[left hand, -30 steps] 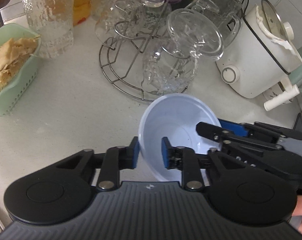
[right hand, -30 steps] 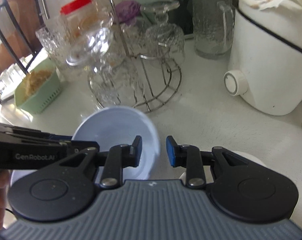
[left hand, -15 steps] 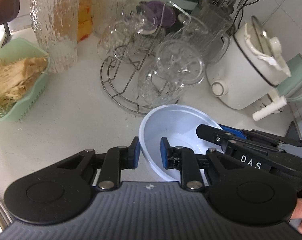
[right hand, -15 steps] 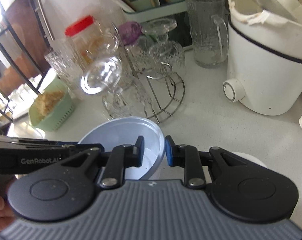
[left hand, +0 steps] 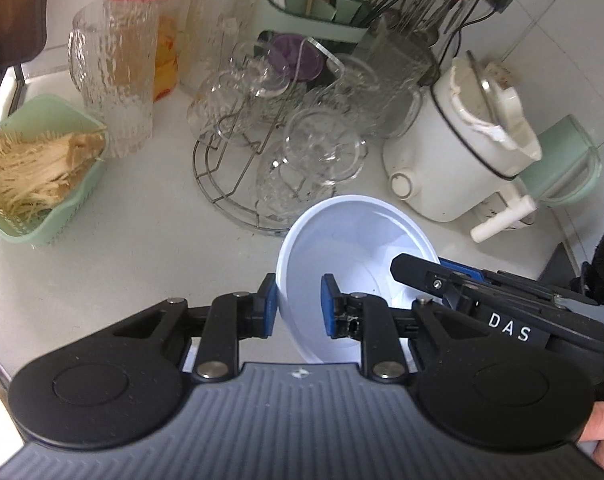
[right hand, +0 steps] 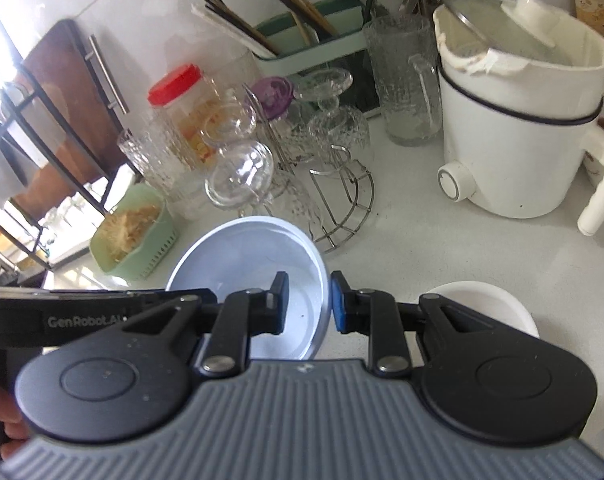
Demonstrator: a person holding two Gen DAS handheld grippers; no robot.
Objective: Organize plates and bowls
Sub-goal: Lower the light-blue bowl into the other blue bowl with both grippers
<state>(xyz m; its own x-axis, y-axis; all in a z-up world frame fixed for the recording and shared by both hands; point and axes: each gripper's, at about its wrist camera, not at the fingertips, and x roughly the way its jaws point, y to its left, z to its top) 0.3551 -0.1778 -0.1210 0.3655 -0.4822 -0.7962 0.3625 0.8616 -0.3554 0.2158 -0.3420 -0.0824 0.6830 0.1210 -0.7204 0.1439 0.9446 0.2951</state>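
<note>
Ahead of both grippers the white counter (left hand: 114,248) is crowded: beyond the right gripper's right finger stands the white cooker (right hand: 518,128), and straight ahead of the fingers is the wire rack (right hand: 342,208) of upturned glasses. The pale blue bowl (left hand: 354,248) is raised off the counter and tilted, held between the two tools. The left gripper (left hand: 298,310) straddles the bowl's left rim, one blue pad outside the wall and one inside, apparently pinching it. The right gripper (right hand: 308,306) straddles the opposite rim the same way, though a slight gap seems to show at its outer pad — whether it truly bears on the wall I cannot tell. Just below the right gripper's right finger a white bowl (right hand: 482,304) sits on the counter, probably the nesting target. To do this well, keep one firm pinch, level the bowl, carry it clear of the glasses — then lower it centred before releasing.
</note>
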